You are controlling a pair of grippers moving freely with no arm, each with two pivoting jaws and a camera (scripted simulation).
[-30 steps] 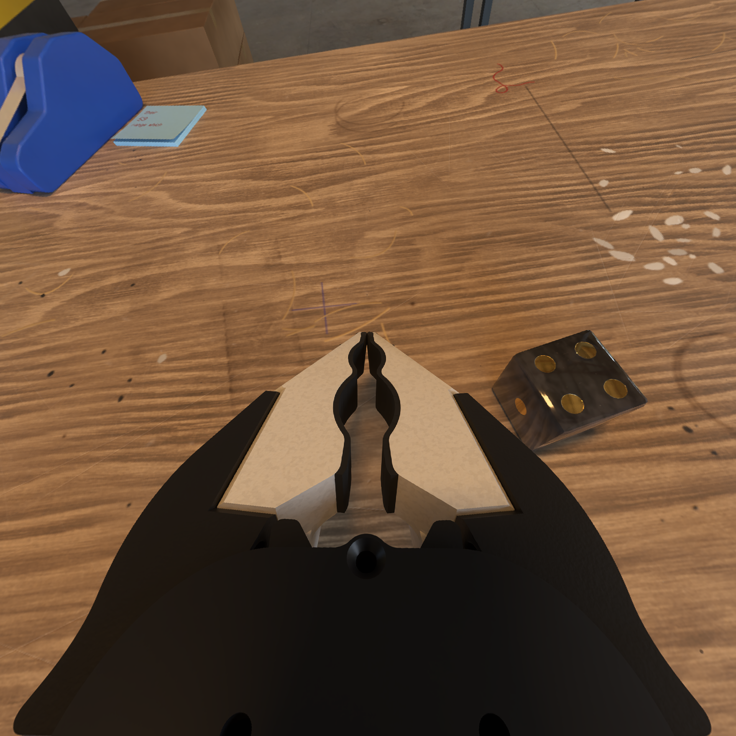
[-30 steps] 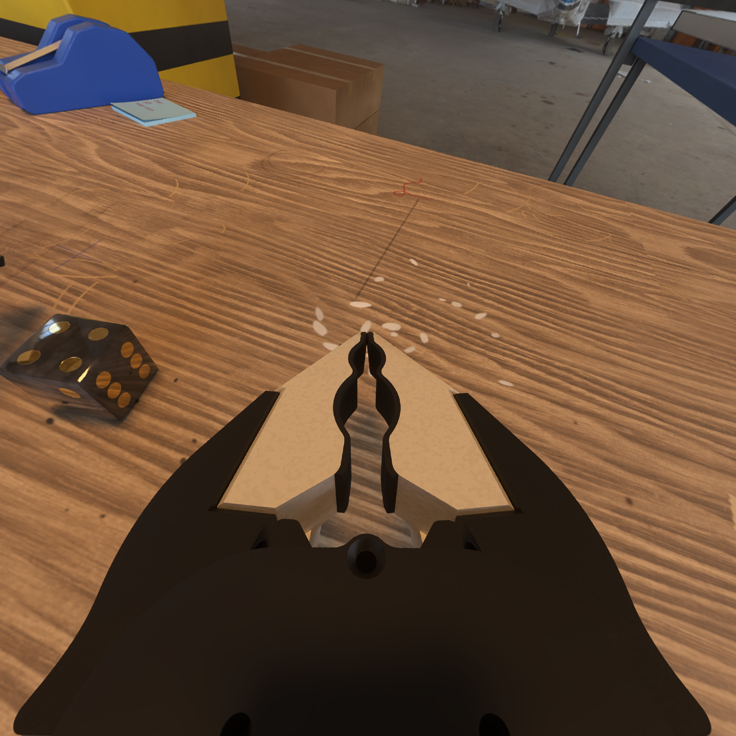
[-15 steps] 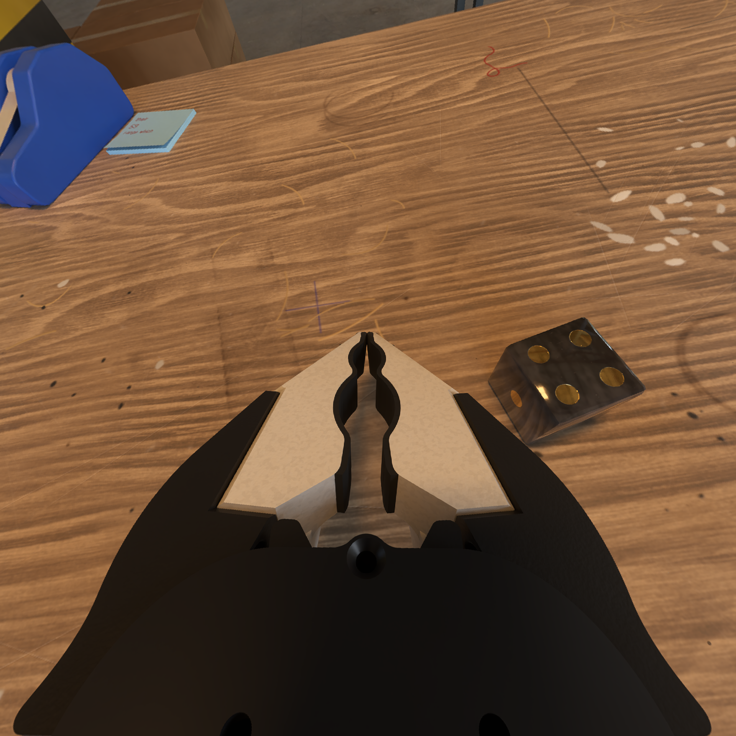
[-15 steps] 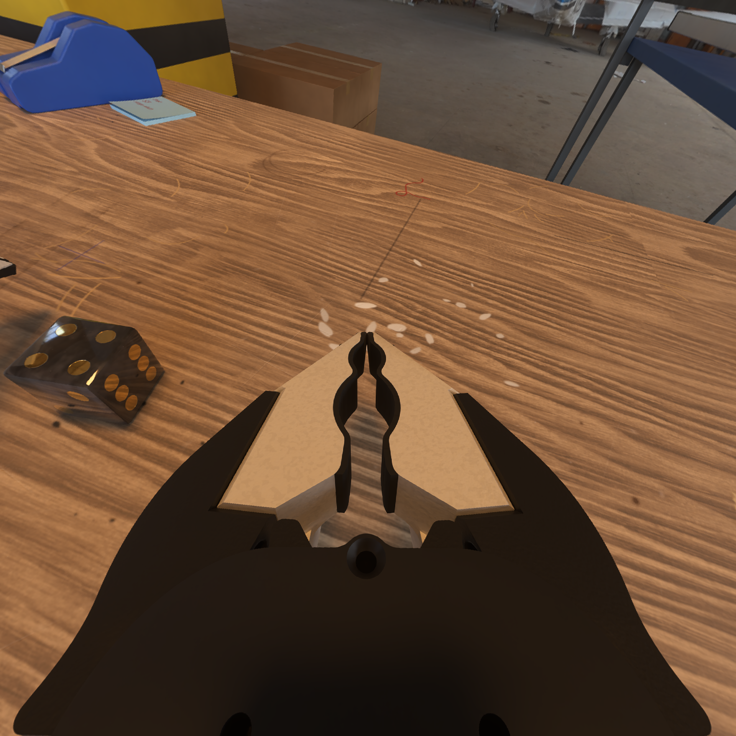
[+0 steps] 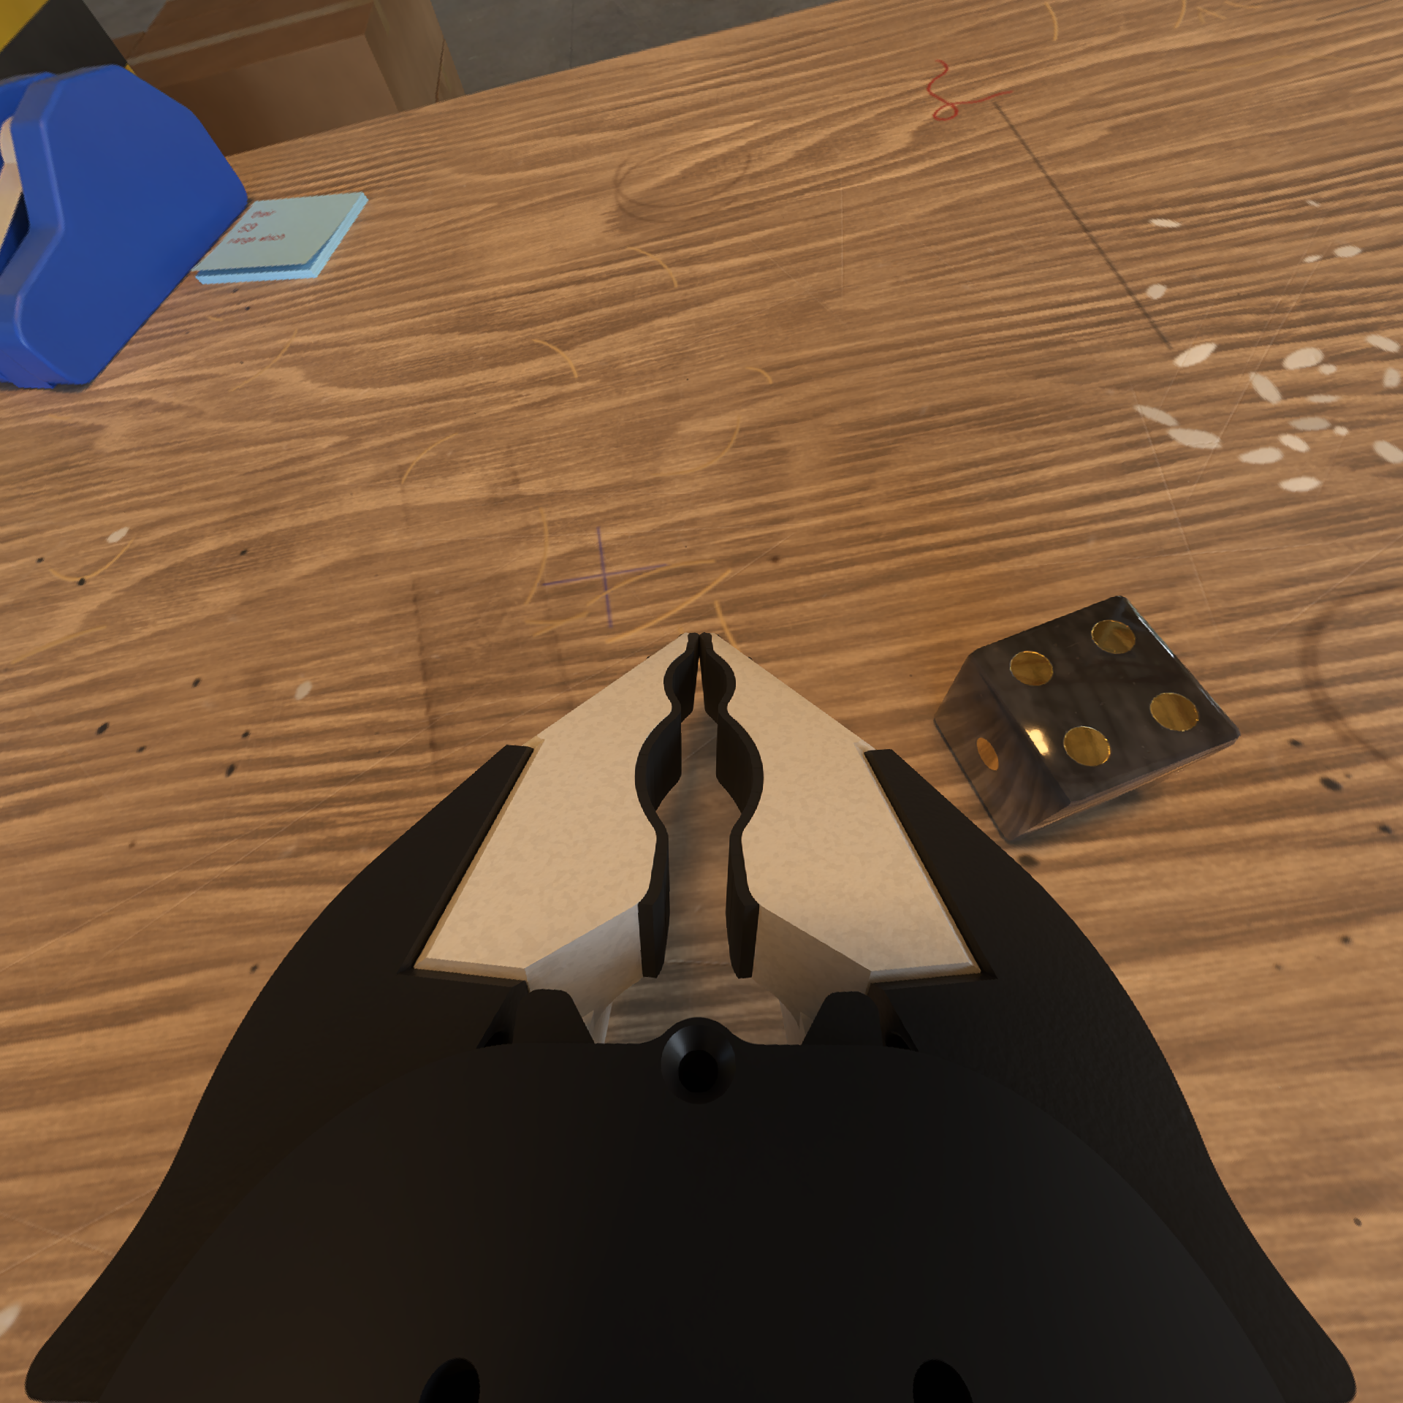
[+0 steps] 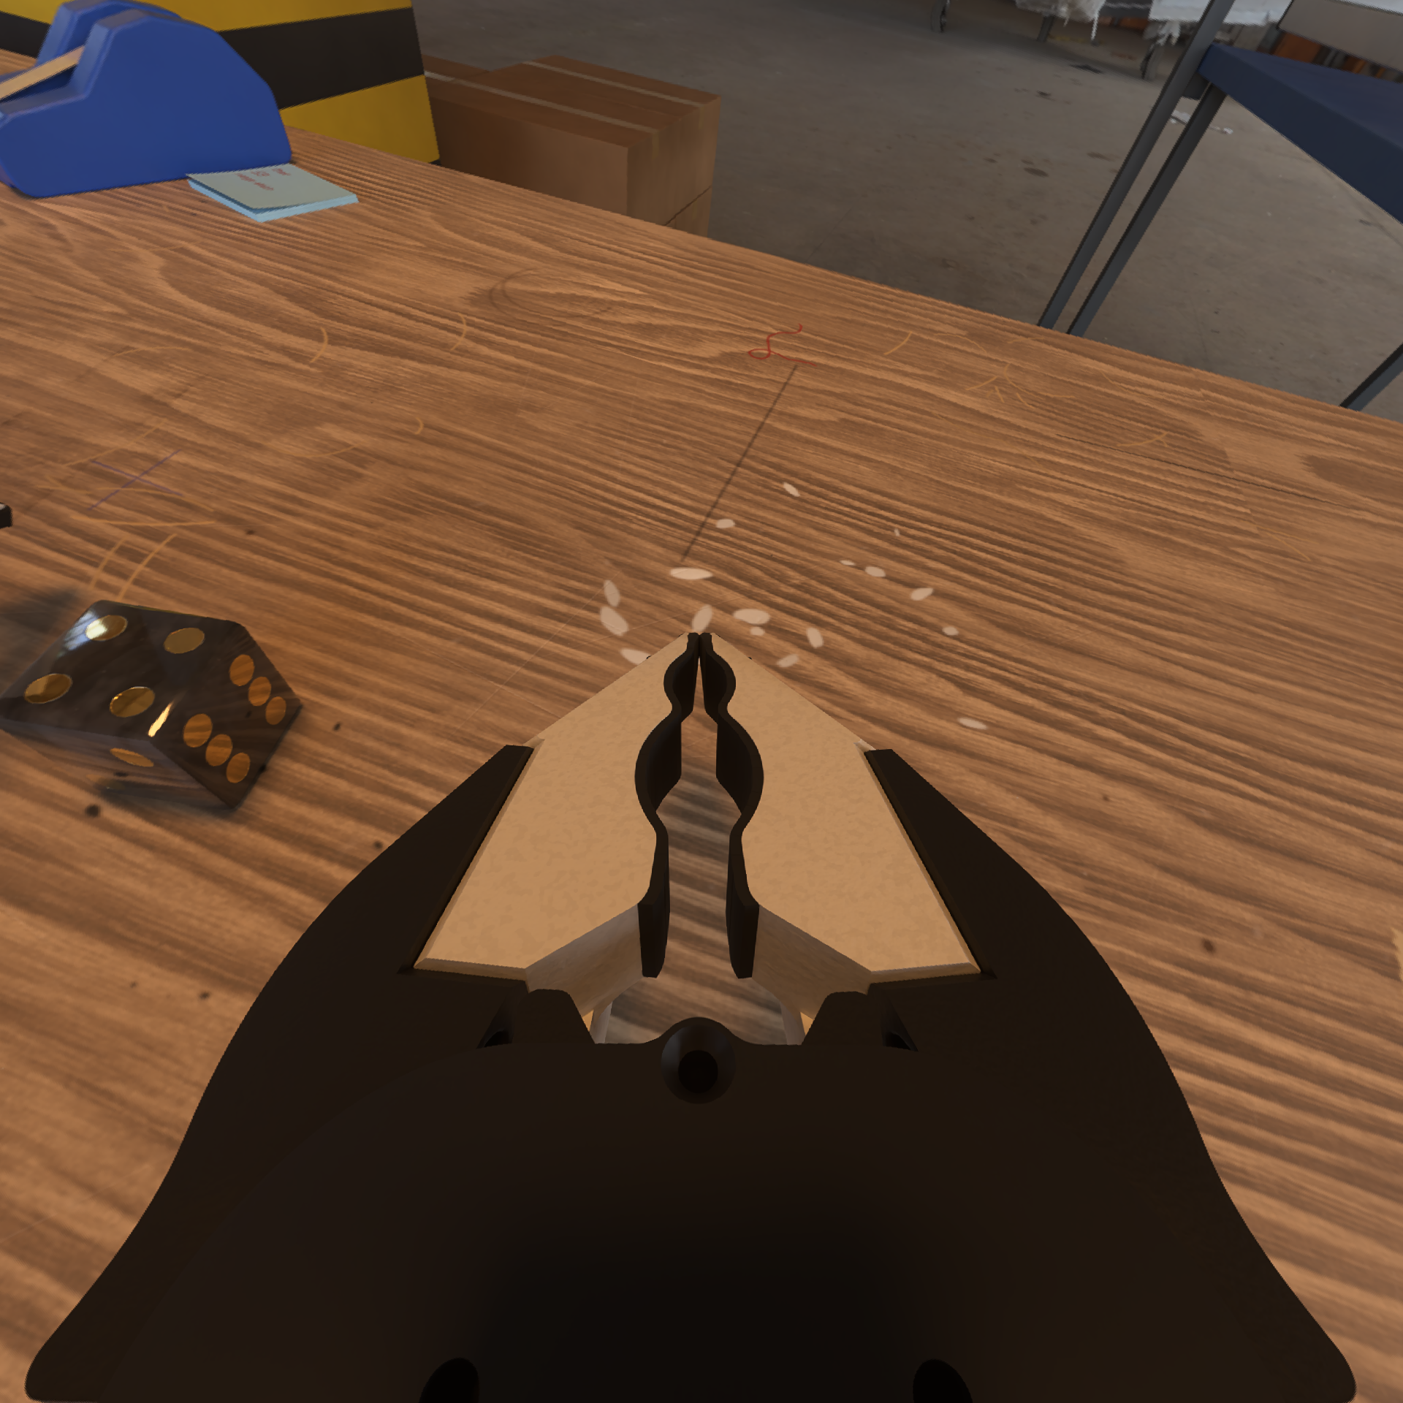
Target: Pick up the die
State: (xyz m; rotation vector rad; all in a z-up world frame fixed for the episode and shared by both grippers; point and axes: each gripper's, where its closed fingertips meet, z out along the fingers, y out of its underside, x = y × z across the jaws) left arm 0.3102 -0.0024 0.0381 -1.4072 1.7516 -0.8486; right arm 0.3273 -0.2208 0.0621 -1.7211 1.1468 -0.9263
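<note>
The die (image 5: 1082, 717) is a dark, glossy cube with gold pips, resting on the wooden table (image 5: 759, 379). In the left wrist view it lies to the right of my left gripper (image 5: 698, 636), level with the fingertips and apart from them. My left gripper is shut and empty. In the right wrist view the die (image 6: 152, 698) lies to the left of my right gripper (image 6: 698, 636), well apart from it. My right gripper is shut and empty. A small dark edge of something shows at the far left of the right wrist view.
A blue tape dispenser (image 5: 99, 220) and a pale blue notepad (image 5: 285, 237) sit at the table's far left; both also show in the right wrist view, the dispenser (image 6: 137, 106) and the pad (image 6: 273, 190). Cardboard boxes (image 6: 577, 137) and a blue table's metal legs (image 6: 1123, 190) stand beyond the far edge.
Both views have shifted slightly: the die sits a little higher in each frame and slightly more to the right in the right wrist view. Both grippers stay shut. The die has not moved on the table.
</note>
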